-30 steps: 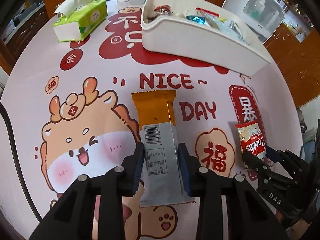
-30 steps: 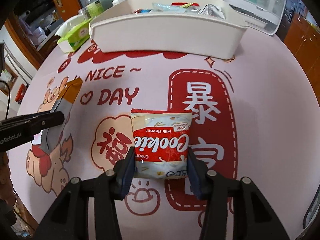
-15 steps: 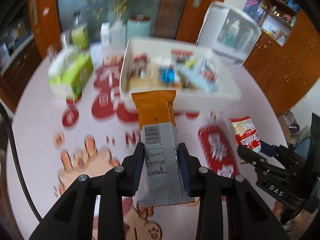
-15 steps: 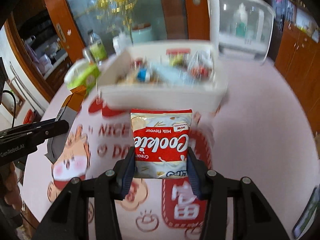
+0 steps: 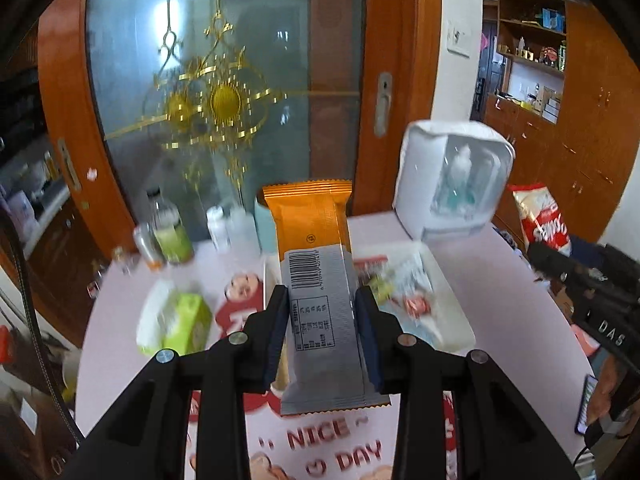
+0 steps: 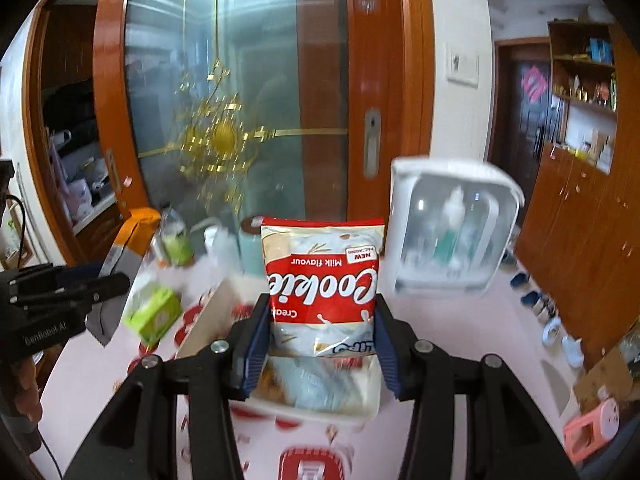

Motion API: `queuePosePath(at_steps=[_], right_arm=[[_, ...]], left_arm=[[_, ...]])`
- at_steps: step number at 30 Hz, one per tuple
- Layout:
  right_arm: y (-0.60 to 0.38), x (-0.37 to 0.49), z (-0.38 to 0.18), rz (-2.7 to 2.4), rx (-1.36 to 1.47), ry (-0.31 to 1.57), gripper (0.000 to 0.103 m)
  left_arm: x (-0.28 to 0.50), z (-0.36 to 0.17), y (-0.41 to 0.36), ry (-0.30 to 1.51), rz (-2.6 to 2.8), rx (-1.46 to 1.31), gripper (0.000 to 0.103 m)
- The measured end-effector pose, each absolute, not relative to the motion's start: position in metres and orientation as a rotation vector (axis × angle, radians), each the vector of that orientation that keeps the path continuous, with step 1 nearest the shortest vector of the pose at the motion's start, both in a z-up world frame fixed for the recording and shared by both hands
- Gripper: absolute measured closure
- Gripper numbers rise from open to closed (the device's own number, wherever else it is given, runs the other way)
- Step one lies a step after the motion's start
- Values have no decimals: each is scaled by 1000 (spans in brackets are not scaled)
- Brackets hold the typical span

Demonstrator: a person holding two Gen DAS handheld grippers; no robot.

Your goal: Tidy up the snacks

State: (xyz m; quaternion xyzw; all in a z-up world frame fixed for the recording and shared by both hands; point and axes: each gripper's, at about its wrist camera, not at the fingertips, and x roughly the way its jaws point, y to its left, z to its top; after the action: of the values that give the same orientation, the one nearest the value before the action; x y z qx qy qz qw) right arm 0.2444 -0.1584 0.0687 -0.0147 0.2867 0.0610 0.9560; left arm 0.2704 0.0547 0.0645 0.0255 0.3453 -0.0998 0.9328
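My left gripper (image 5: 322, 336) is shut on an orange and grey snack bar (image 5: 316, 280), held high above the table. Below and behind it lies the white snack bin (image 5: 452, 300) holding several wrapped snacks. My right gripper (image 6: 322, 336) is shut on a red and white cookie packet (image 6: 322, 284), raised over the same bin (image 6: 320, 404). In the left wrist view the cookie packet (image 5: 540, 220) and the right gripper's black body show at the right edge. The snack bar (image 6: 126, 244) shows at the left in the right wrist view.
A green tissue pack (image 5: 176, 320) lies left of the bin. Bottles and jars (image 5: 168, 232) stand along the table's far edge. A white box with a clear front (image 5: 452, 184) stands at the back right. A glass door with wooden frame rises behind the pink printed tablecloth (image 5: 332, 440).
Both grippers have lifted their packets off the table and risen high, tilting up so the door and room come into view. The bin now lies under them.
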Motion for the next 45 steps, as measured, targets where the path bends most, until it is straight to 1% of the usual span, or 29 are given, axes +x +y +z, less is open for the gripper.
queuePosePath(at_steps=[3, 6, 13, 24, 26, 27, 28, 29, 30, 31, 37, 45], right_arm=[[-161, 270, 79, 122, -10, 574, 55], [-161, 294, 79, 119, 11, 591, 55], [-150, 335, 53, 108, 5, 663, 54], [-139, 370, 7, 114, -15, 786, 53], [-137, 374, -1, 138, -10, 809, 52], [-137, 376, -4, 146, -7, 818, 48], [-136, 377, -7, 141, -7, 831, 40], [-137, 378, -9, 113, -11, 835, 36], [-139, 378, -10, 95, -11, 836, 26], [-140, 378, -11, 87, -6, 837, 22], [-146, 371, -9, 79, 21, 854, 21], [-141, 353, 6, 59, -8, 853, 21]], left_arm=[[294, 73, 48, 692, -202, 59, 70], [313, 70, 40, 693, -203, 58, 70], [350, 42, 29, 741, -207, 33, 70], [383, -6, 27, 833, -175, 33, 69], [387, -12, 26, 842, -171, 40, 61], [388, -15, 26, 851, -181, 38, 34], [388, -16, 25, 861, -184, 37, 4], [388, -16, 27, 854, -159, 37, 0], [385, -15, 29, 827, -129, 40, 1], [384, -14, 29, 821, -126, 45, 1], [376, -8, 30, 833, -129, 59, 1], [362, 6, 32, 828, -153, 9, 1]])
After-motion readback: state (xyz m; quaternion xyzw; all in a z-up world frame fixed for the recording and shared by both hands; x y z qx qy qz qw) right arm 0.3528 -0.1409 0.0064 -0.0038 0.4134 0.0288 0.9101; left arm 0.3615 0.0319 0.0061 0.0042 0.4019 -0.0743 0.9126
